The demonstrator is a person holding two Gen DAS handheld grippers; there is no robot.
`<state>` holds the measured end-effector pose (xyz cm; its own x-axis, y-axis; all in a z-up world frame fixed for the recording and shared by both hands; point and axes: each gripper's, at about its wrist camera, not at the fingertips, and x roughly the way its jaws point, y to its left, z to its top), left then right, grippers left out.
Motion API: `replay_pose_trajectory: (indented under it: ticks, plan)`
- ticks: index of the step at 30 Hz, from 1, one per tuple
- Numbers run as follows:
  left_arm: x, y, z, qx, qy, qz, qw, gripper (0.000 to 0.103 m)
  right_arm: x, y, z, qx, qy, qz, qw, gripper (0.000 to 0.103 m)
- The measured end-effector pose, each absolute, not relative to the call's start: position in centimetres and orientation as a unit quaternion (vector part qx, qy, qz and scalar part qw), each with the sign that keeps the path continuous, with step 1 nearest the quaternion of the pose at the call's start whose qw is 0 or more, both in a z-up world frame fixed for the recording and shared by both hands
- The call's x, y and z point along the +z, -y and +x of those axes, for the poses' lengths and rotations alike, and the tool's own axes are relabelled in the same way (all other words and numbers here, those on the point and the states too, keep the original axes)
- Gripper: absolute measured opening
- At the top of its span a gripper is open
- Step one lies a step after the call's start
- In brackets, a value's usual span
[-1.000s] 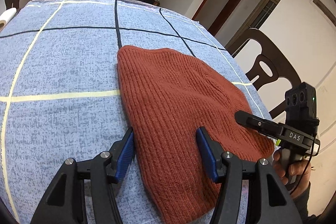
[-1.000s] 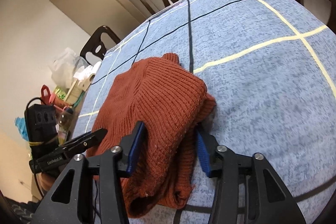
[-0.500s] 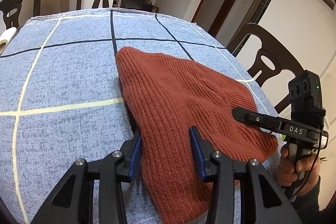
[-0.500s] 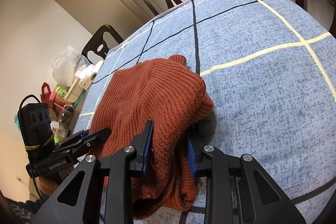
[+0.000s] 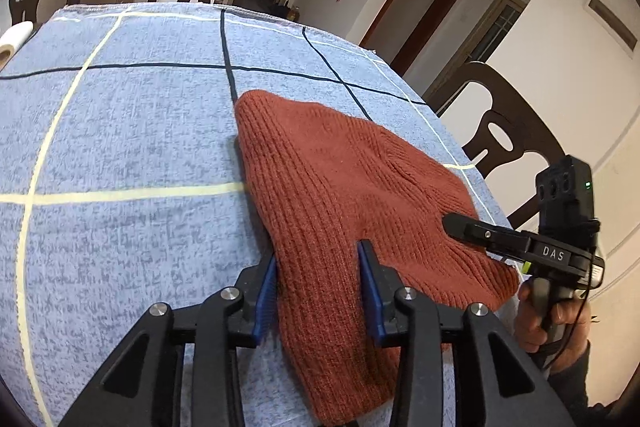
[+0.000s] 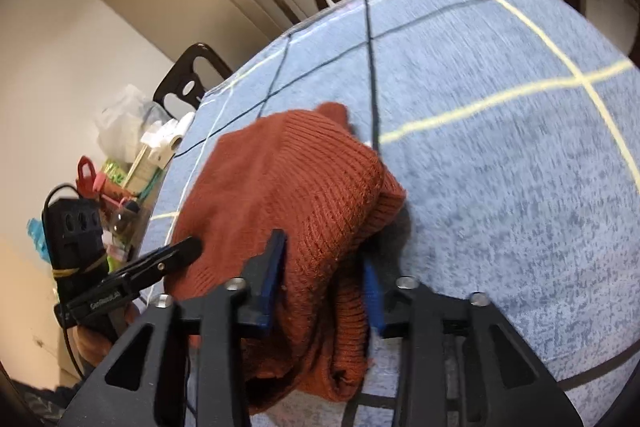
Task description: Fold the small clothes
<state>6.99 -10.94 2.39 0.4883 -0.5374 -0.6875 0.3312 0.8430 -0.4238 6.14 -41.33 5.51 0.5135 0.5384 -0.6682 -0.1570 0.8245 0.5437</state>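
Left wrist view first: we've got a rust-red knit garment (image 5: 340, 195), ribbed like a small sweater, lying on the blue checked tablecloth (image 5: 120, 131). It stretches away from our left gripper (image 5: 318, 283) toward the far side, and its near edge runs right between the blue pads (image 5: 266, 297). The pads sit against the knit on both sides, so we'd say the left gripper is pinching that near edge.

Over to the right of it, our right gripper (image 5: 460, 223) pokes its black finger onto the garment's right side, with a hand (image 5: 548, 319) wrapped around its handle.

From the right wrist camera the garment (image 6: 288, 187) looks bunched and lifted, a thick fold of it hanging between the right gripper's (image 6: 324, 275) pads (image 6: 274, 267). Those jaws are opening with the knit still between them, and the left pad is still up against the fabric. The frame is a bit blurry though.

Left of that, the left gripper (image 6: 176, 255) reaches into the same bunch. Farther out we see dark wooden chairs (image 5: 508, 131) around the table, plus a pile of clutter (image 6: 132, 155) off the table's left edge, including a plastic bag.
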Motion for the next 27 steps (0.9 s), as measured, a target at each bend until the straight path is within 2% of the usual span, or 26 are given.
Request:
replay_pose_trajectory:
  ticks: [8,10,12,13,14,17,27]
  plan:
    - [5.6,11.3,7.1,-0.236,-0.389,-0.089,0.886,0.043,8.1,42.4,5.6,0.169,-0.392,0.207,0.88,0.042]
    - [6.0,12.3,7.6,-0.242,-0.383,-0.079,0.888,0.043,8.5,41.8,5.9,0.164,-0.387,0.189,0.888,0.023]
    - [5.8,13.8,8.3,-0.246,-0.382,-0.059,0.889,0.043,8.3,40.8,6.7,0.155,-0.397,0.159,0.891,0.02]
    - [5.3,14.4,8.9,-0.244,-0.389,-0.048,0.887,0.043,8.0,40.6,7.2,0.154,-0.403,0.151,0.89,0.013]
    - [4.8,14.8,9.3,-0.239,-0.396,-0.039,0.886,0.043,7.4,40.5,7.8,0.152,-0.412,0.144,0.887,0.011]
    - [3.0,14.6,9.8,-0.21,-0.417,-0.017,0.884,0.041,6.3,40.5,9.0,0.144,-0.426,0.136,0.883,0.01]
    - [2.5,14.1,8.5,-0.193,-0.392,-0.02,0.899,0.042,5.6,40.7,10.7,0.147,-0.429,0.136,0.881,0.009]
